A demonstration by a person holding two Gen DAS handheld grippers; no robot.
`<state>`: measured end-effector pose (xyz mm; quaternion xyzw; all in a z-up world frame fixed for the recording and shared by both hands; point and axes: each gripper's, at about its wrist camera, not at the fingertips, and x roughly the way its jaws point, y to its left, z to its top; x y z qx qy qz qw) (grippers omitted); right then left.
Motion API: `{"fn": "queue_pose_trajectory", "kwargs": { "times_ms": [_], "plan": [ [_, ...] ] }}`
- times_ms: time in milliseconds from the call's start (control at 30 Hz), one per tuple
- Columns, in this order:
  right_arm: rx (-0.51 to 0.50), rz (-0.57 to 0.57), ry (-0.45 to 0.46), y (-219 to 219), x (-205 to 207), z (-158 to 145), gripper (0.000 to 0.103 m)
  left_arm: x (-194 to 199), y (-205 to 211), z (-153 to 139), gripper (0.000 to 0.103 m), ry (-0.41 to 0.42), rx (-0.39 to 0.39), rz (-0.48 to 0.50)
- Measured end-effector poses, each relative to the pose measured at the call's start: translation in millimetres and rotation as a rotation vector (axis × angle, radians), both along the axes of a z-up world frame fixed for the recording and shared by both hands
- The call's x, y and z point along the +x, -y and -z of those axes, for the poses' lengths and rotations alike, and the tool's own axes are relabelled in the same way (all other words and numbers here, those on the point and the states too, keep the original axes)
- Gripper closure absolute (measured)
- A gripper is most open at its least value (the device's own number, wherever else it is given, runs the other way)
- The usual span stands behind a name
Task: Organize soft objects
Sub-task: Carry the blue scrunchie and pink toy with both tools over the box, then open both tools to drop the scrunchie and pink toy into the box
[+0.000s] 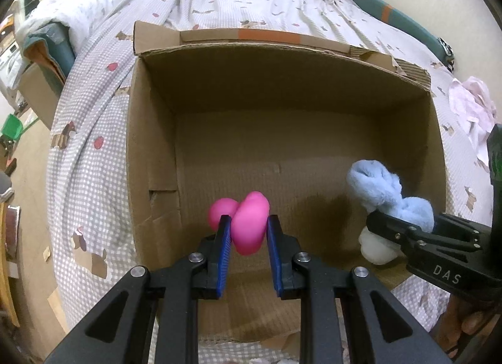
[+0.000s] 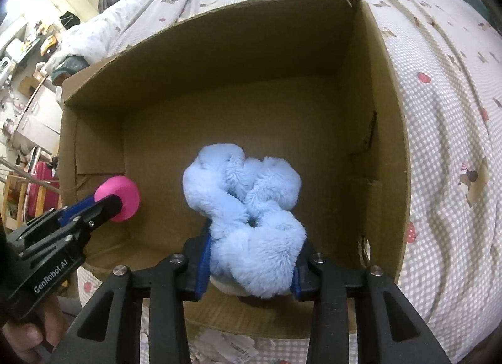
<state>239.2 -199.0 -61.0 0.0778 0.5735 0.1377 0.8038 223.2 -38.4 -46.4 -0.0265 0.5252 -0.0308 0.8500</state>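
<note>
Box (image 1: 282, 88) open below my grippers, left gripper (image 1: 248, 232) pinching pink toy (image 1: 251, 226), right gripper (image 2: 251, 257) loosely around blue plush (image 2: 248, 213), grip unclear.

White letters "DAS" stand on the black body of the right tongs (image 1: 381, 222), seen at the right edge of the left wrist view. "GenRobot.AI" is printed in white along the black body of the left tongs (image 2: 117, 204) in the right wrist view. A paper label (image 2: 232, 346) below the box carries a barcode, its print too small to read.
</note>
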Motion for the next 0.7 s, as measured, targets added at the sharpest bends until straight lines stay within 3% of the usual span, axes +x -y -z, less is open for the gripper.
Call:
{"fn": "queue_pose_trajectory", "kwargs": {
  "times_ms": [100, 300, 400, 433, 467, 533, 633, 700],
  "plan": [
    [0.008, 0.007, 0.012, 2.1, 1.8, -6.3, 0.052, -0.2, 0.5, 0.1, 0.083, -0.005, -0.006, -0.005],
    [0.028, 0.023, 0.050, 9.7, -0.9, -16.4, 0.043, -0.5, -1.3, -5.6, 0.081, 0.006, -0.005, -0.015],
    [0.048, 0.047, 0.078, 14.6, -1.9, -23.2, 0.035, -1.2, -1.2, -12.2, 0.059, 0.019, -0.019, -0.018],
    [0.056, 0.057, 0.088, 16.0, -2.1, -26.3, 0.033, -2.1, -0.8, -15.0, 0.040, 0.028, -0.019, -0.020],
    [0.060, 0.061, 0.097, 15.5, -3.0, -28.4, 0.032, -3.1, -0.5, -17.9, 0.032, 0.040, -0.018, -0.021],
    [0.063, 0.066, 0.119, 15.8, -4.6, -33.6, 0.026, -5.3, 0.0, -23.8, 0.030, 0.060, -0.023, -0.020],
    [0.052, 0.082, 0.156, 16.7, -8.4, -39.9, 0.020, -7.6, -1.4, -30.3, 0.016, 0.073, -0.040, -0.022],
    [0.057, 0.092, 0.175, 17.4, -10.9, -44.1, 0.015, -9.6, -2.5, -34.8, 0.014, 0.086, -0.042, -0.025]
  ]
}}
